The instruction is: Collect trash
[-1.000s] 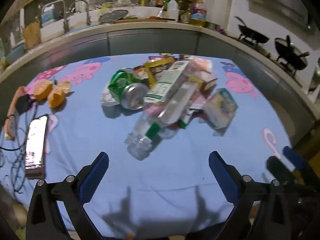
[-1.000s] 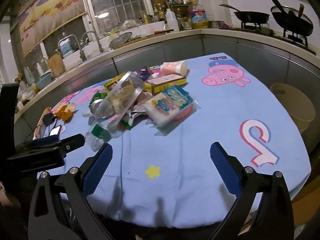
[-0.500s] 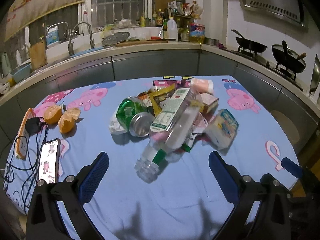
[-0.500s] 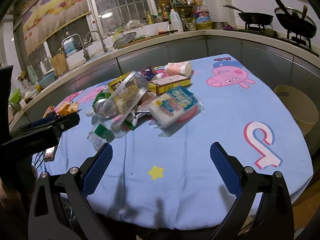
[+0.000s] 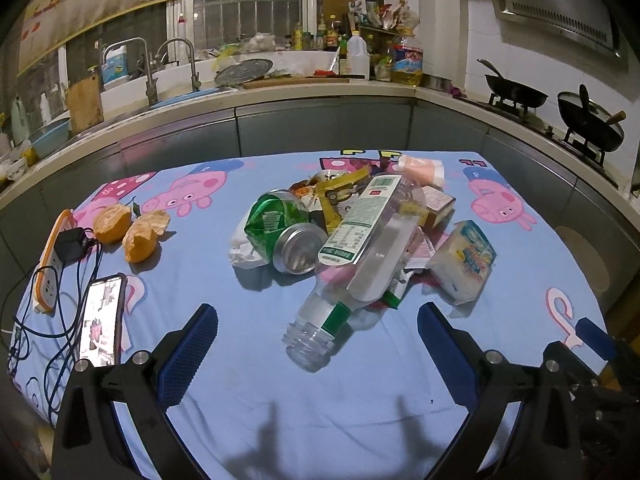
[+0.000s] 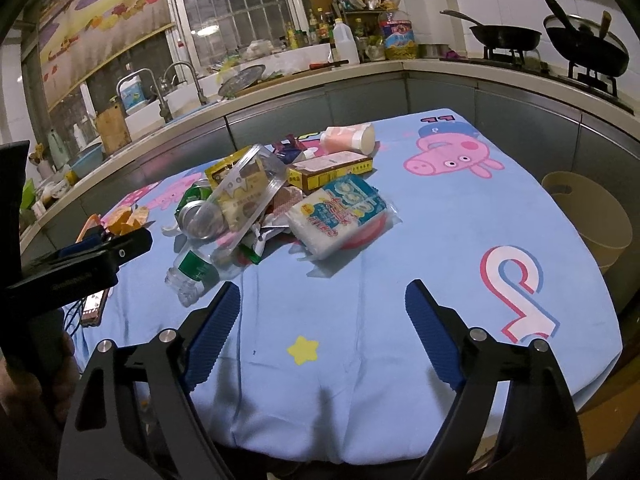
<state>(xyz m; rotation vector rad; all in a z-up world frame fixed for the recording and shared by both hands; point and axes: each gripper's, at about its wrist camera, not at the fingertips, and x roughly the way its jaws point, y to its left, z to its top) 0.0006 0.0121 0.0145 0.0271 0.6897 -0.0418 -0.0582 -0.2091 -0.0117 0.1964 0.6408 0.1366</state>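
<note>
A pile of trash lies mid-table: a clear plastic bottle (image 5: pixel 320 320) lying with its open neck toward me, a crushed green can (image 5: pixel 280 224), a clear plastic tray with a label (image 5: pixel 372 232), a tissue pack (image 5: pixel 464 260), a yellow box (image 6: pixel 328 170) and a pink cup (image 6: pixel 348 138). The bottle (image 6: pixel 192 276) and tissue pack (image 6: pixel 340 216) also show in the right wrist view. My left gripper (image 5: pixel 318 344) is open and empty, just short of the bottle. My right gripper (image 6: pixel 322 328) is open and empty, short of the pile.
A beige bin (image 6: pixel 588 216) stands beside the table's right edge. On the left lie orange peels (image 5: pixel 132 228), a phone (image 5: pixel 100 320) and an orange power strip with cables (image 5: pixel 52 268). The blue cartoon tablecloth (image 5: pixel 320 400) covers the table. Kitchen counter, sink and woks stand behind.
Both grippers have risen and tilted up, so the pile sits lower and the kitchen shows more. The right gripper has come nearer the pile. Both stay open.
</note>
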